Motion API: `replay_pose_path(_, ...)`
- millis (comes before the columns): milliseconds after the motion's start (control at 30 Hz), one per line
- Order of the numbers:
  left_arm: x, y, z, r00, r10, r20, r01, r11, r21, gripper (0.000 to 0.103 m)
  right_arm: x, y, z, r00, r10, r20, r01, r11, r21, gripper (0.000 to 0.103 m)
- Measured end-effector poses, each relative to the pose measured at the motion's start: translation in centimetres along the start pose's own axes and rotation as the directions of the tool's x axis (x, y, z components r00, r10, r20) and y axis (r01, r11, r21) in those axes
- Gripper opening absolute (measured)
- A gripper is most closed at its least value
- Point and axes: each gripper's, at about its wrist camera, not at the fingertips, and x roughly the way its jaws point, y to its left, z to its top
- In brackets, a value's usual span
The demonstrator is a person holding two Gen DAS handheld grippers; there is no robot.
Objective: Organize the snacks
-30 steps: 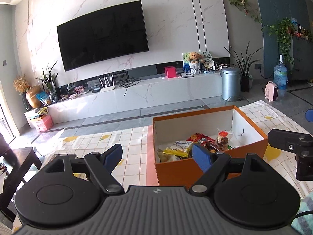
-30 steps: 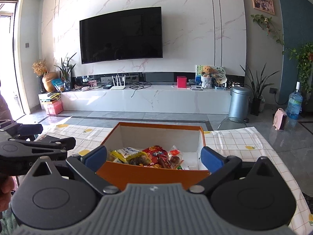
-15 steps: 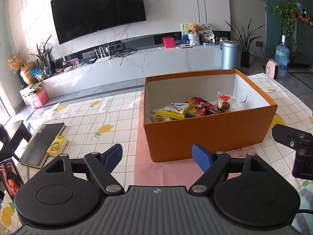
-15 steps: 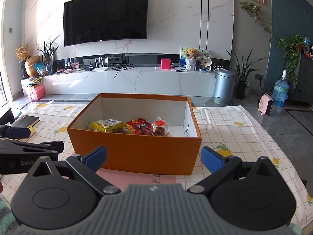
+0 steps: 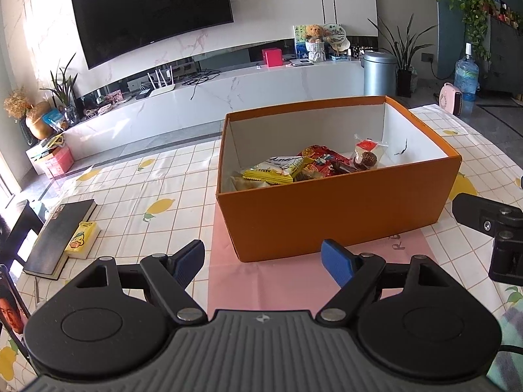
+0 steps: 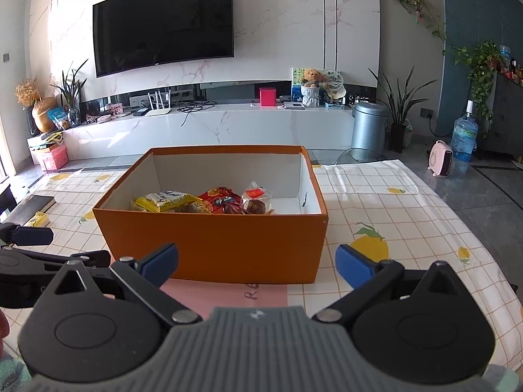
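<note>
Left wrist view: snacks (image 5: 307,166) sit in the orange box (image 5: 340,215), piled toward its left half; right half of the floor bare white. Yellow packet (image 5: 278,170) on top at left, red packet (image 5: 322,160) mid, clear-wrapped round one (image 5: 366,155) at right. What lies under the pile is hidden by the near wall.

Box stands on a pink sheet (image 5: 278,281) on the desk (image 5: 157,176), which has a lemon-check cloth. Sheet has lettering at the box's near edge, partly covered, unreadable.

Left gripper (image 5: 263,259): jaws wide open, empty, blue pads, just short of the box's near-left corner, not touching. Right gripper (image 6: 256,263): jaws wide open, empty, centred on the near wall, apart from it. Each gripper shows cut off at the edge of the other's view.

Left of the box, well apart: dark book (image 5: 60,232) with a small yellow pack (image 5: 81,240) lying on its near-right part. Phone (image 5: 11,307) at the frame's left edge, cut off.

Nothing stands between jaws and box. Beyond the desk: TV (image 6: 163,23), white console (image 6: 209,130), metal bin (image 6: 369,127).
</note>
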Motion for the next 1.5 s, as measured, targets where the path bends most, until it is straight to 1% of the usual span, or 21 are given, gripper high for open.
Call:
replay_pose_path(400,-0.08,-0.08,0.06,1.000,-0.001,0.001,0.001,1.000,-0.002,0.095,-0.26,-0.46,0.08,1.000,0.001,0.007,-0.001,1.000,0.011,0.099)
replay_pose_path(1500,-0.21,-0.05,0.51,1.000,-0.003,-0.010,0.003,1.000,-0.017,0.095,0.12,-0.24,-0.06,1.000,-0.008,-0.025,0.008,1.000,0.014,0.099)
